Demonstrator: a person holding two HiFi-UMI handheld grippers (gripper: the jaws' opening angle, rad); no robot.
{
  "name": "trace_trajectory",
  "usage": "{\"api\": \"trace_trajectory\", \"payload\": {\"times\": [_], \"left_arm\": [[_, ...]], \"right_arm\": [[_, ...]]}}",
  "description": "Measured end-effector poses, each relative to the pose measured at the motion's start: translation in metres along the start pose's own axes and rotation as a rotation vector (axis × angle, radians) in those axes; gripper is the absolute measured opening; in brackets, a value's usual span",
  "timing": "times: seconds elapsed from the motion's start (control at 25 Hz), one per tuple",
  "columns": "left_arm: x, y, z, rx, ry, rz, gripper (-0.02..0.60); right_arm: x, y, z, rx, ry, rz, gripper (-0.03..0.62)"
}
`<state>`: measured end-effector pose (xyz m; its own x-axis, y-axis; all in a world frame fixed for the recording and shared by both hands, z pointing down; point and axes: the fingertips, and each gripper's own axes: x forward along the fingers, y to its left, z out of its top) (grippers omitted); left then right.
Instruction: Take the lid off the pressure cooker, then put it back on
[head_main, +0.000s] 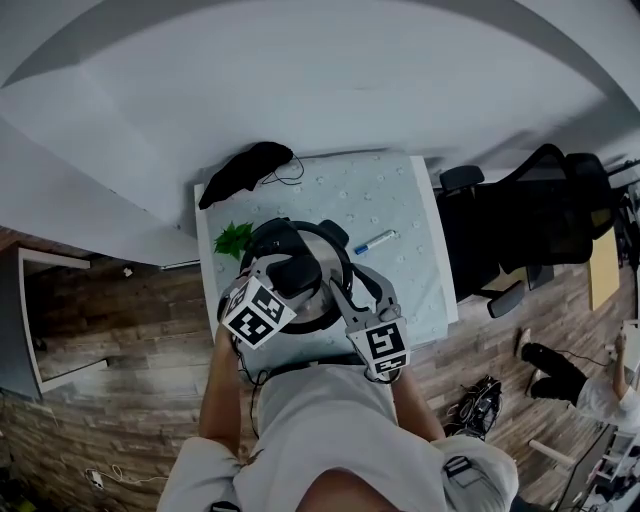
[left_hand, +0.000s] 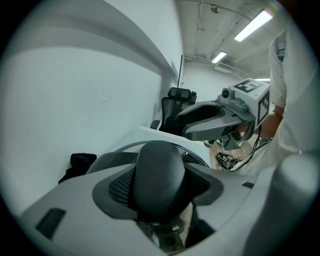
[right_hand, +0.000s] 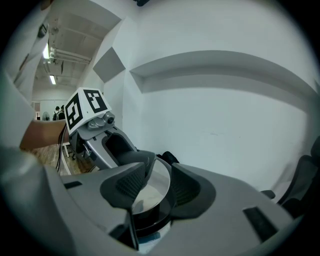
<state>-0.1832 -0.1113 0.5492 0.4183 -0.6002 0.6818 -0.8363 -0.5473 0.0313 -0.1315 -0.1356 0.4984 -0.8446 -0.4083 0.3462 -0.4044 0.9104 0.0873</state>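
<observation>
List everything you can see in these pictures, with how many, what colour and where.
pressure cooker: one, steel, centre of the table
lid handle: one, black, on top of the cooker
table: one, pale mint dotted cover, against the wall
cloth: one, black, table's far left corner
leafy sprig: one, green, left of the cooker
pen: one, blue and white, right of the cooker
office chair: one, black, right of the table
cable tangle: one, black, on the wood floor
left gripper: grey, shut on the lid handle
right gripper: grey, jaws either side of the cooker's steel rim, grip unclear
</observation>
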Motion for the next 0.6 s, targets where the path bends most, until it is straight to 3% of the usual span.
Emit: {"api": "trace_trajectory", "payload": {"times": [0.6], "left_arm": [[0.0002, -0.0015, -0.0005, 0.108, 0.006, -0.102, 0.273]], "right_arm": [[-0.006, 0.0053, -0.0018, 0.01, 0.01, -0.051, 0.167]]}}
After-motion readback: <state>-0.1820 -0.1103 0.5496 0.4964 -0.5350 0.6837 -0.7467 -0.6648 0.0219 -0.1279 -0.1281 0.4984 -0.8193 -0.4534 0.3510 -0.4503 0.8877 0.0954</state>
